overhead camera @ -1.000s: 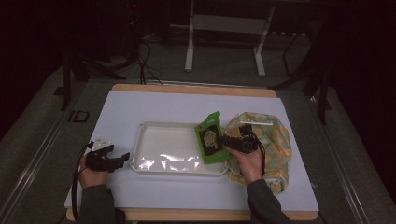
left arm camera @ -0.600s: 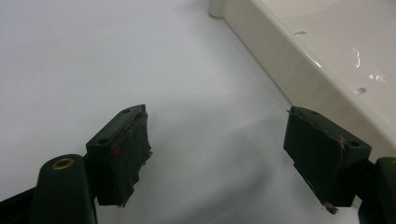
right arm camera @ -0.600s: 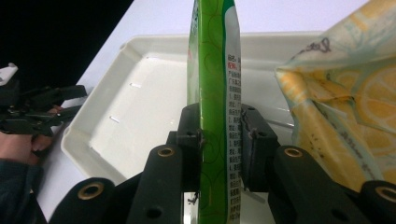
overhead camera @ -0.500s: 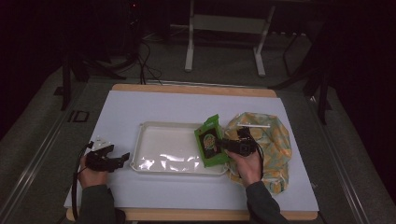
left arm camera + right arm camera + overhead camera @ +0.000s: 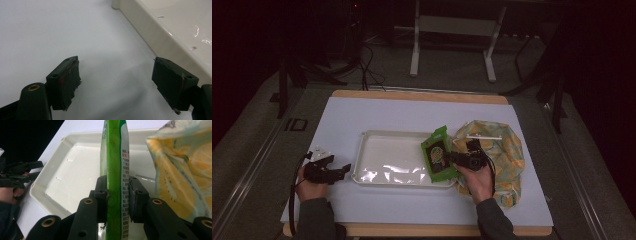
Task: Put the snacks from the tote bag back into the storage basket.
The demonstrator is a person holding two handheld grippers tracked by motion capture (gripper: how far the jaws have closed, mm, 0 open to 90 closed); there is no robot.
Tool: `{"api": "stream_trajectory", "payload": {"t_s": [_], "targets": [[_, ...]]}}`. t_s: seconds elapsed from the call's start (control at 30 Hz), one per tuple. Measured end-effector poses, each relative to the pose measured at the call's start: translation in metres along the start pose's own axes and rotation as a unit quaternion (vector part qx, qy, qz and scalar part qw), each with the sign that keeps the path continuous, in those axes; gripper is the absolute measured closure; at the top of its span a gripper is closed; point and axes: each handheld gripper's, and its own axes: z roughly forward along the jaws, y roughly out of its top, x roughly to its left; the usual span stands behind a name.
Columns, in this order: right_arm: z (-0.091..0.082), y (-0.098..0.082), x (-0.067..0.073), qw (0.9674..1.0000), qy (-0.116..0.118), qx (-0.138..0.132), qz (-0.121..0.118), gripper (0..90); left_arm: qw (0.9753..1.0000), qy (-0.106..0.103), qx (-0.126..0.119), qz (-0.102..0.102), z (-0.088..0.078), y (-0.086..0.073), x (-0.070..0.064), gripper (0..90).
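The green packet (image 5: 439, 159) has barely shifted — right gripper (image 5: 451, 158) clamped on it, left gripper (image 5: 343, 171) wide.

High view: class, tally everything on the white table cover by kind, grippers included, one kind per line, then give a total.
Green snack packet: 1
Cream tray: 1
Lemon-print bag: 1
Grippers: 2, the left gripper and the right gripper
Total: 5
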Motion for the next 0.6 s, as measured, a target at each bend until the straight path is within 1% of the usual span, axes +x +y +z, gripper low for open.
{"api": "stream_trajectory", "payload": {"t_s": [0.1,0.23,0.3,0.37,0.47,0.6], "targets": [[-0.001,-0.002,0.0,1.0,0.0,0.005,0.001,70.6,1.0,0.0,0.0,0.0,0.0,0.0,0.0,22.7],[-0.002,-0.007,0.0,0.9996,-0.025,0.007,-0.012,67.9,1.0,0.0,0.0,0.0,0.0,0.0,0.0,22.7],[-0.003,-0.008,0.001,0.9993,-0.033,0.009,-0.016,66.3,1.0,0.0,0.001,0.001,0.0,0.0,0.0,22.7],[-0.004,-0.01,0.003,0.9987,-0.042,0.012,-0.027,64.4,1.0,0.0,0.001,0.0,0.0,0.0,0.0,22.7],[-0.005,-0.014,0.005,0.9978,-0.053,0.017,-0.036,61.1,1.0,0.0,0.001,0.001,0.0,0.0,0.0,22.7],[-0.005,-0.018,0.008,0.9966,-0.064,0.023,-0.047,59.3,1.0,0.001,0.0,0.001,0.0,0.0,0.0,22.7]]}}
